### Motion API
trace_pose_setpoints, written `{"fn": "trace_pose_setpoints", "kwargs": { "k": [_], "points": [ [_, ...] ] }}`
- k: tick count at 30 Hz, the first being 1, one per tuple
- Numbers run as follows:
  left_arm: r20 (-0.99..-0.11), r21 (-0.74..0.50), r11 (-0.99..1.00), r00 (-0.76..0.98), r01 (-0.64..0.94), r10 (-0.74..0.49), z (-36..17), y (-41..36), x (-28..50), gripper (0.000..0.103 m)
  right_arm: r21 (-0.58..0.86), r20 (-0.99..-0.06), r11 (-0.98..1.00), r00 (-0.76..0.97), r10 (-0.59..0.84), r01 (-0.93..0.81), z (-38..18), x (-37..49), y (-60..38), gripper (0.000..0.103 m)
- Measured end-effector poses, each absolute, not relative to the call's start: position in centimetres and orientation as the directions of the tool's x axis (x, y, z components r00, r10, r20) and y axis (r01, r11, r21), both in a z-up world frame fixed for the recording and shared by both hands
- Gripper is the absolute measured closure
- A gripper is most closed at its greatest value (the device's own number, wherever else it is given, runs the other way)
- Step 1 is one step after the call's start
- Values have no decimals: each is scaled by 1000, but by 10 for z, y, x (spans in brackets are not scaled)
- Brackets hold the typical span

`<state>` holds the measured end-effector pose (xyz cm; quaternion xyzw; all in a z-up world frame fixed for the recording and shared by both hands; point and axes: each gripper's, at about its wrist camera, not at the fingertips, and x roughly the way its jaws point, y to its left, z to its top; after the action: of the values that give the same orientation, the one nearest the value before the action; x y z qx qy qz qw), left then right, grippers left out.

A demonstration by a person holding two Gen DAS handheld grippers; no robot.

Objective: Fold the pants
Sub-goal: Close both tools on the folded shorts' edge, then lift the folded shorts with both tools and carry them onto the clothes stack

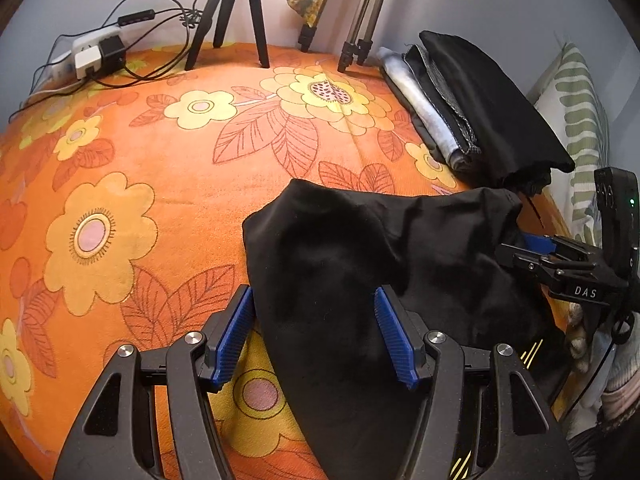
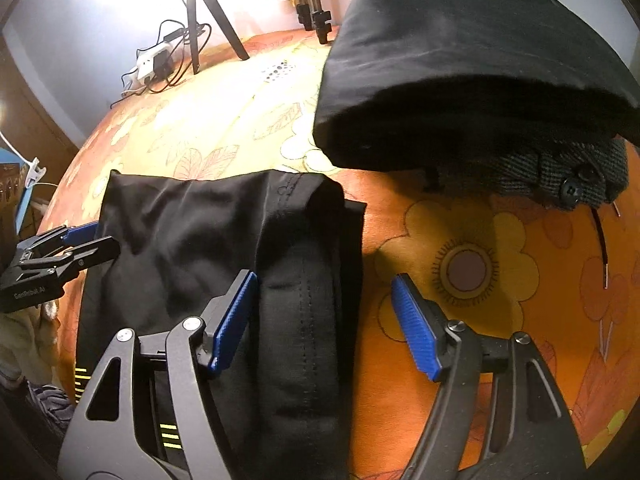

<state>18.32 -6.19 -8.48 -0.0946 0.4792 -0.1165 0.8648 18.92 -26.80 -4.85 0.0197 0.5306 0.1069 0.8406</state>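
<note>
Black pants point(image 1: 360, 248) with yellow stripes lie folded and rumpled on the orange flowered bedspread point(image 1: 160, 160). My left gripper point(image 1: 314, 332) is open, its blue pads straddling the near left edge of the pants. My right gripper point(image 2: 324, 320) is open over the pants' right edge point(image 2: 304, 280), one pad over the cloth, the other over the bedspread point(image 2: 500, 280). The right gripper also shows in the left wrist view point(image 1: 536, 248) at the pants' far right corner. The left gripper shows in the right wrist view point(image 2: 80, 240) at the pants' left edge.
A stack of folded clothes point(image 1: 480, 104) with a black garment on top sits at the back right, close above the pants point(image 2: 460, 60). Tripod legs point(image 1: 240, 12), a power strip with cables point(image 1: 96, 52) stand at the back. A striped pillow point(image 1: 580, 120) lies at the right.
</note>
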Motion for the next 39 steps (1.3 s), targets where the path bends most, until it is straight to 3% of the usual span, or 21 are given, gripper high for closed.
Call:
{"fn": "trace_pose_setpoints", "kwargs": {
  "k": [7,15,17,22,27,34,39],
  "points": [
    [-794,-339,937,508,84,-333,-85,-55,186,41,187,-881,972,412,231,-144,-47,190,-277,30],
    [-791,-277,956,541,99,-285,-86,-66,186,41,181,-876,969,420,237,-169,-51,190,-274,28],
    [-788,-276,956,547,98,-283,-86,-66,186,41,185,-873,965,421,247,-184,-52,191,-272,33],
    [-785,-269,957,552,106,-281,-87,-70,189,41,262,-850,941,410,330,-215,-53,192,-267,66],
    [-783,-247,960,558,129,-276,-88,-77,189,42,246,-848,944,422,319,-219,-54,194,-259,68],
    [-778,-245,962,567,122,-270,-88,-76,192,56,245,-846,946,429,316,-212,-56,195,-259,70],
    [-773,-244,962,574,125,-271,-88,-77,192,77,248,-846,946,430,315,-207,-56,196,-260,71]
  ]
}}
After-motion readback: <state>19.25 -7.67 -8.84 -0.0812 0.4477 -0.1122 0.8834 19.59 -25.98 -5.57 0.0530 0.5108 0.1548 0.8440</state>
